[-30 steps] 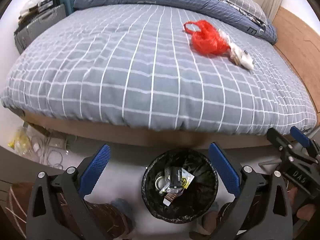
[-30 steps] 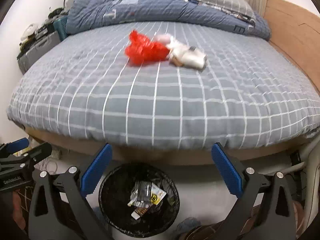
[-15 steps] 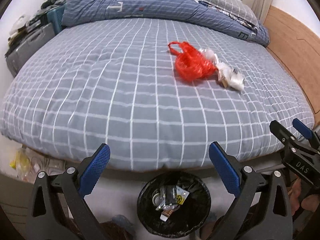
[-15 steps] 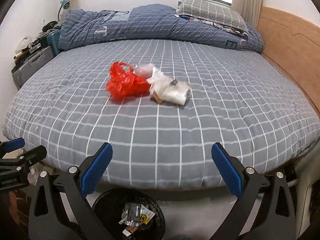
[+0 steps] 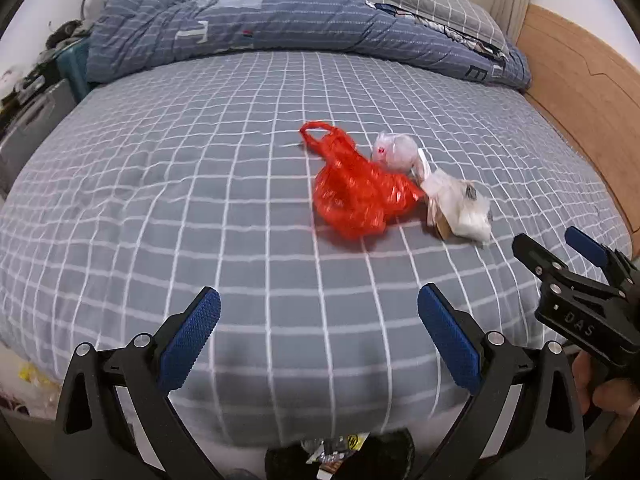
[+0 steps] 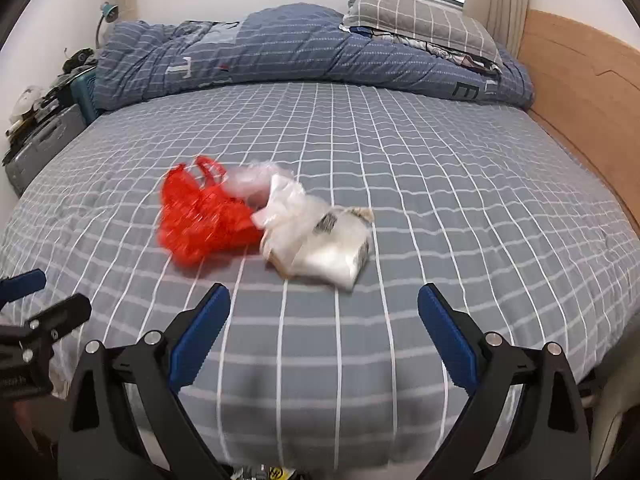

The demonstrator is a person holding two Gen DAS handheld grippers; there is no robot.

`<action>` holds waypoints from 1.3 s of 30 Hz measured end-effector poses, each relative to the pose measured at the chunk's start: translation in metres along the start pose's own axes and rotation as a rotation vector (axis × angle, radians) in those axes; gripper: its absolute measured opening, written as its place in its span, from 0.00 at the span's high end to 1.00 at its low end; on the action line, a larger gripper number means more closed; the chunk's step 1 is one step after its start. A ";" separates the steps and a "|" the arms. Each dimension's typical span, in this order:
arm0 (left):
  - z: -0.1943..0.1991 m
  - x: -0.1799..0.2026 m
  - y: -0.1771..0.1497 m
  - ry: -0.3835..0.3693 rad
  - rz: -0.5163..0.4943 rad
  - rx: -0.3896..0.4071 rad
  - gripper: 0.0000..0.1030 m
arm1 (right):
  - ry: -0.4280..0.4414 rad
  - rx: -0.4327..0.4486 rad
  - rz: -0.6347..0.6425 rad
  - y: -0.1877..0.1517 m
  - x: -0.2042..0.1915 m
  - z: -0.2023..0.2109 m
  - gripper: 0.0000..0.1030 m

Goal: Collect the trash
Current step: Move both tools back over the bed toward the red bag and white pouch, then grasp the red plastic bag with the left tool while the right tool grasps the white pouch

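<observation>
Here, a grey checked bed [image 6: 400, 168] carries a red bag [image 6: 200, 216] and clear wrappers [image 6: 320, 240]; the left gripper [image 5: 320, 332] and right gripper [image 6: 324, 332] gape wide, empty.

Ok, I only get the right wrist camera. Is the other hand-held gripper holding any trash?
Observer: No. The left hand-held gripper is open, with nothing between its fingers, above the near part of the bed.
Operator: Where's the bin? I just see a scrap of wrapper at the very bottom.
Observer: The left wrist view shows the black bin right below the bed's near edge, with wrappers in it.
Operator: Is there any trash on the floor too?
Observer: Something yellow lies low down by the bed's left corner. It's too blurred to name.
</observation>
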State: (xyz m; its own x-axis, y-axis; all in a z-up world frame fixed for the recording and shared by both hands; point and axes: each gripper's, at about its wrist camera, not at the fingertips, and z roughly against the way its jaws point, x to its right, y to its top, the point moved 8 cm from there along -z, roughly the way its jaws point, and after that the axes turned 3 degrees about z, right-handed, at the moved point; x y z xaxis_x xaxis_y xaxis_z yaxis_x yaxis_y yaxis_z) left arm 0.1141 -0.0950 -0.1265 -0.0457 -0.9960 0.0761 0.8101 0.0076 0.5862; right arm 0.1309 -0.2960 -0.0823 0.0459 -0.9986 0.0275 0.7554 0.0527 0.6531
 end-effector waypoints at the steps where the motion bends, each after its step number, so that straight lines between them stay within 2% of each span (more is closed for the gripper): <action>1: -0.005 0.002 0.004 -0.004 -0.001 -0.001 0.06 | 0.004 -0.002 -0.009 0.003 0.002 -0.006 0.12; 8: -0.053 0.024 0.046 -0.045 -0.004 -0.004 0.06 | 0.035 -0.062 -0.122 0.017 0.022 -0.064 0.18; 13: -0.079 0.033 0.059 -0.063 0.001 -0.013 0.06 | 0.024 -0.086 -0.147 0.016 0.031 -0.092 0.18; 15: -0.089 0.035 0.061 -0.077 0.010 -0.022 0.06 | 0.021 -0.097 -0.159 0.015 0.033 -0.099 0.18; 23: -0.119 0.039 0.079 -0.037 -0.005 -0.022 0.06 | 0.036 -0.133 -0.171 0.016 0.035 -0.123 0.20; 27: -0.132 0.037 0.083 -0.047 0.014 -0.035 0.06 | 0.055 -0.143 -0.171 0.019 0.035 -0.132 0.21; 30: -0.140 0.039 0.083 -0.055 0.018 -0.049 0.06 | 0.094 -0.168 -0.179 0.015 0.034 -0.139 0.29; 32: -0.144 0.040 0.082 -0.059 0.022 -0.054 0.06 | 0.123 -0.183 -0.186 0.014 0.031 -0.142 0.38; 34: -0.147 0.041 0.081 -0.068 0.029 -0.062 0.09 | 0.135 -0.189 -0.176 0.013 0.029 -0.143 0.41; 39: -0.151 0.045 0.078 -0.082 0.020 -0.074 0.22 | 0.151 -0.194 -0.176 0.011 0.028 -0.142 0.49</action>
State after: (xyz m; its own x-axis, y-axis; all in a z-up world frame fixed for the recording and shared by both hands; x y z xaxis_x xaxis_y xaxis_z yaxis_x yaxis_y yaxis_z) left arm 0.2634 -0.1526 -0.1990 -0.0747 -0.9851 0.1547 0.8519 0.0175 0.5234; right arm 0.2338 -0.3223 -0.1817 -0.0114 -0.9807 -0.1953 0.8705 -0.1058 0.4807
